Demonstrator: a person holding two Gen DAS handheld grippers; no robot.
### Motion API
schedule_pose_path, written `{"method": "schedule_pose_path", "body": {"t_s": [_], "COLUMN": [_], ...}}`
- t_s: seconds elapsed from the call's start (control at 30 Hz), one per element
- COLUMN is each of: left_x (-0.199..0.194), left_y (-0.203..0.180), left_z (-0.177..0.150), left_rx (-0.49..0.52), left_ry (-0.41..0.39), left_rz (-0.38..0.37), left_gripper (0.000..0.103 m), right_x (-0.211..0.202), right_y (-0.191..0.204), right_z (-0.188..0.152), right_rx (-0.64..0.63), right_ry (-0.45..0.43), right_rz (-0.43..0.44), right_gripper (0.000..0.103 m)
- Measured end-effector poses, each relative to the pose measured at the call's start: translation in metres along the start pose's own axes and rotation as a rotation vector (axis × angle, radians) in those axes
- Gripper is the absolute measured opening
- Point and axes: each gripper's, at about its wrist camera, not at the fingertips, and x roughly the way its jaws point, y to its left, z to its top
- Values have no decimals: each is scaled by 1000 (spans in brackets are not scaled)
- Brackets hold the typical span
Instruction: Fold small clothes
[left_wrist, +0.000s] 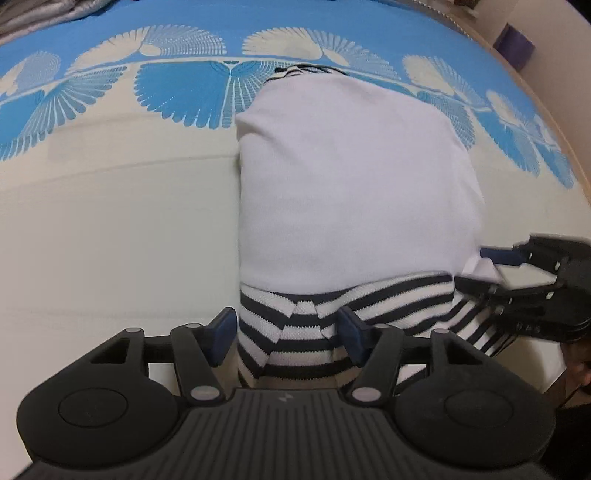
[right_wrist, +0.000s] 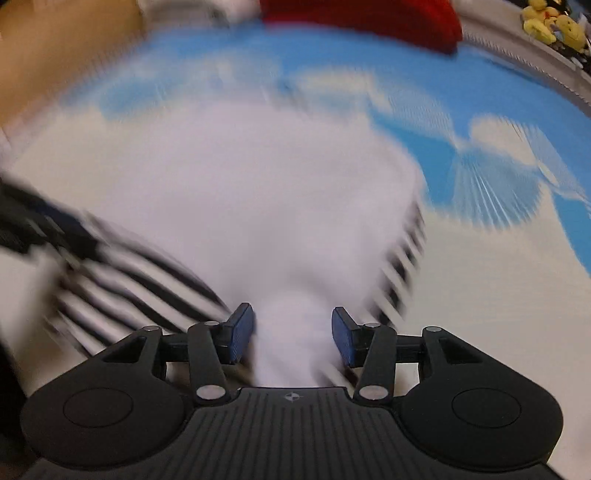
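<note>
— Two grippers are at the near end of the garment (left_wrist: 354, 184), which lies on the bed cover (left_wrist: 110, 229), in its pale middle part and reaching toward the blue patterned band at the far side. Which step is this, do you think?

— I judge it is between two folds. The white body already looks like a narrow rectangle, with the striped part (left_wrist: 295, 332) at the near end.

— Does the left gripper (left_wrist: 286, 334) hold something?

— Its jaws stand rather wide, on both sides of the striped cloth. The pads seem to be beside the fabric, not pressing it, so I think it holds nothing.

— And the right gripper (right_wrist: 291, 338)?

— Its own view is very blurred. The jaws stand apart, white cloth is between them, and I see no pinch. In the left view it is at the near right corner of the garment.

— What does the next move call for?

— Probably both close on the near edge, one at each corner, then lift and carry it toward the far edge evenly, so the layers do not slide.
</note>
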Motion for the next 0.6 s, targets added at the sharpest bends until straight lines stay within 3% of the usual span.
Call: {"method": "schedule_pose_path", "body": {"t_s": [0.13,0.23,0.33,0.43,0.5,0.6], "left_x": [-19,-2,-12,-40,-57,-88], "left_y": [1,11,14,2,-4,-9], "left_z": [-2,-3,-5,-13,-19,-31], "left_rx": [3,-29,-47,45,83,42], "left_ry": [-85,-23,-61,-192,-268,-352], "left_rz": [-22,-3,-11,128,200,209], "left_gripper": [64,78,78,84,89,89], "right_x": [-16,-11,-25,-71,-108,-153], "right_y": [-14,-6,-3,4,7,7], "right_z": [4,-8,-16,-14,-16,-25], "right_rx": [89,3,6,48,114,243], "right_ry": [-15,72,85,-39,-148,-252], "right_rz": [24,-65,-151,-199,-218,-206], "right_gripper": [59,59,58,56,63,75]}}
